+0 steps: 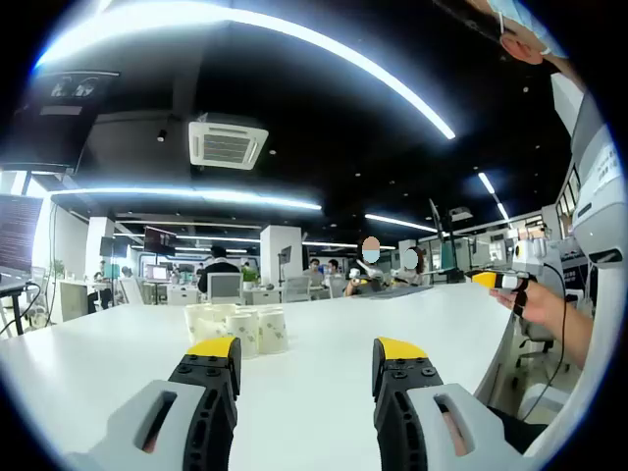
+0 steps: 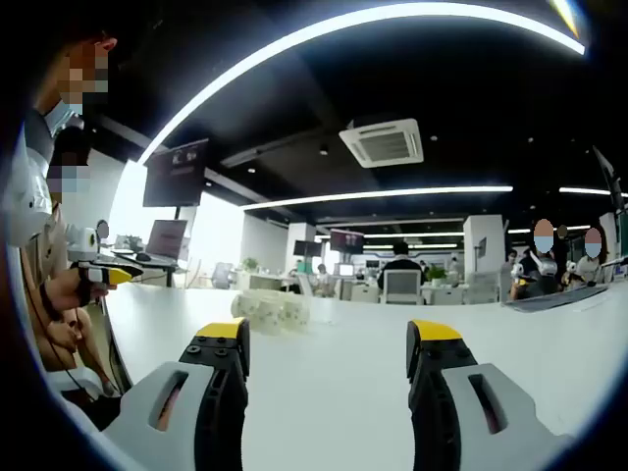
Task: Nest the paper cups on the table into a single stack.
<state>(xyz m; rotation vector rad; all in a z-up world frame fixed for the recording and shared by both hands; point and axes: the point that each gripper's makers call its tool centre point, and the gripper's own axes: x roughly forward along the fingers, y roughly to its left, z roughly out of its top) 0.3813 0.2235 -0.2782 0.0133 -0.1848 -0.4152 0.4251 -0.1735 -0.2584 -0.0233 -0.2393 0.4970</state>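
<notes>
Several white paper cups with a pale print stand grouped on the white table: the cups lie just beyond my left gripper's left jaw, and in the right gripper view the cups sit farther off, ahead and left. My left gripper is open, low over the table, with nothing between its yellow-tipped jaws. My right gripper is open too and holds nothing. The other gripper shows at the right in a hand, and again at the left as a gripper held by a person.
The white table stretches wide, its edge curving at the right and at the left. A person stands by that edge. Office desks, chairs, monitors and seated people fill the background.
</notes>
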